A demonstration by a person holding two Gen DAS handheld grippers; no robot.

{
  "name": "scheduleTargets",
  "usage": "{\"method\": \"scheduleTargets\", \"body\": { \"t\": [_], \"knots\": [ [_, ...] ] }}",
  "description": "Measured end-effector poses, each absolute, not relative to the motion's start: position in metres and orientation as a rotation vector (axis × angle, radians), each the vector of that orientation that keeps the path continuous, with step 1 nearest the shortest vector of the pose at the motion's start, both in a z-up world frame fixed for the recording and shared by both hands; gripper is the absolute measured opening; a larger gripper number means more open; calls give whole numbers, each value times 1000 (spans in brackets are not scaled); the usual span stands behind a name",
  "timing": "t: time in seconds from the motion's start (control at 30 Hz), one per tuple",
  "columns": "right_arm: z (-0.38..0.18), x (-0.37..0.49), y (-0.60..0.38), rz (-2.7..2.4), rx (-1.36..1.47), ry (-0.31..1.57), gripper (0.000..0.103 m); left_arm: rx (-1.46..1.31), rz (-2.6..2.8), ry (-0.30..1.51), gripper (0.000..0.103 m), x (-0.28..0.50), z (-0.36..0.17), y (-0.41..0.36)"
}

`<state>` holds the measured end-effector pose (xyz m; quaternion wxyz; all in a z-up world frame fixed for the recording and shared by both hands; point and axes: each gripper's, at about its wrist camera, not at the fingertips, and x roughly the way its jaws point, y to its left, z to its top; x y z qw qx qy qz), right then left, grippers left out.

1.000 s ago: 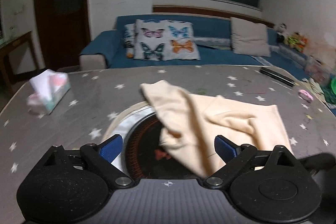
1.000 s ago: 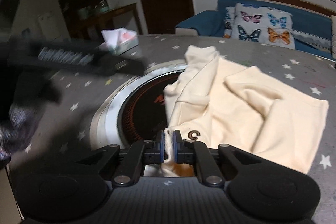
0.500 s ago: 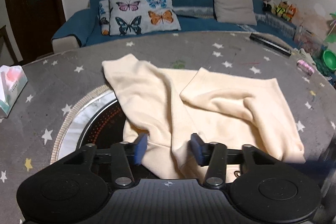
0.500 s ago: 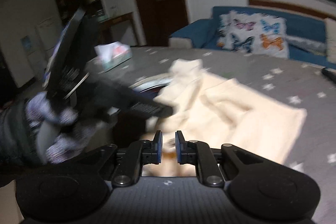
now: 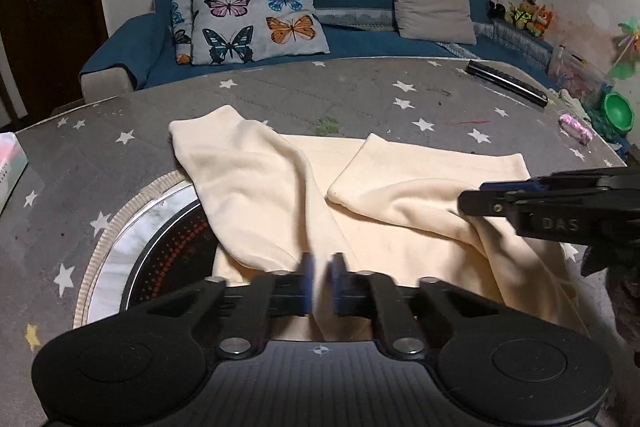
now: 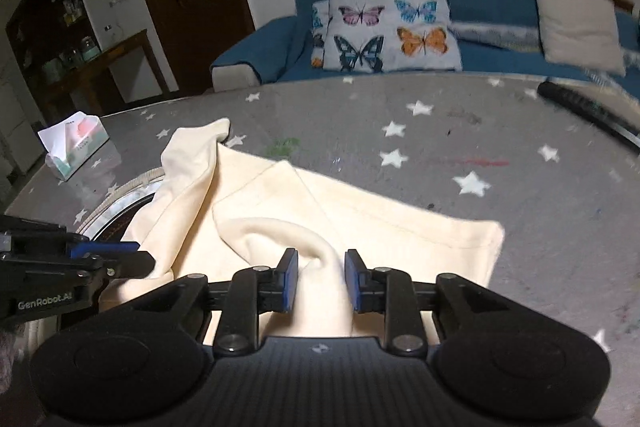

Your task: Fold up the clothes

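A cream garment (image 5: 256,195) (image 6: 380,235) lies rumpled on the grey star-patterned table (image 5: 320,95) (image 6: 440,147), its left part draped over a round hob (image 5: 152,247) set into the top. My left gripper (image 5: 320,283) is shut on the garment's near edge, with cloth pinched in the thin slit between its blue pads. In the right wrist view the left gripper (image 6: 146,257) comes in from the left, its tips at the cloth. My right gripper (image 6: 322,279) holds a raised fold of the garment between its pads. Seen side-on, the right gripper (image 5: 466,199) is over the garment's right part.
A tissue box (image 6: 76,143) stands at the table's far left. At the far right lie a long black bar (image 5: 508,87), a small pink item (image 5: 576,129) and a green bowl (image 5: 618,111). A blue sofa with a butterfly cushion (image 5: 248,23) is behind the table.
The left jaws went from wide open to shut on the garment's near edge as the gripper came forward and down. The right gripper swung right across the garment and now pinches a fold there.
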<state>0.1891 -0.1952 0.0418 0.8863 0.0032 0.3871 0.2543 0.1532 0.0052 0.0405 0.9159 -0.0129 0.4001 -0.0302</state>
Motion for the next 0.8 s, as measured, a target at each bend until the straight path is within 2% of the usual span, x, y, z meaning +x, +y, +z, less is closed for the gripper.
{"method": "scheduleTargets", "body": {
  "t": [0.03,0.1,0.5,0.67,0.8],
  "knots": [
    [42,187,-196,529,6,802,6,-32,-58,816,3,150,42,7],
    [49,175,-201,523,2,777,5,-52,-48,796,2,142,47,13],
    [113,72,-292,306,84,593,4,-124,50,706,2,60,78,53],
    [101,23,-340,176,144,613,5,-170,87,744,2,7,69,68],
    [79,9,-362,121,154,697,11,-185,108,792,0,-21,54,74]
  ]
}}
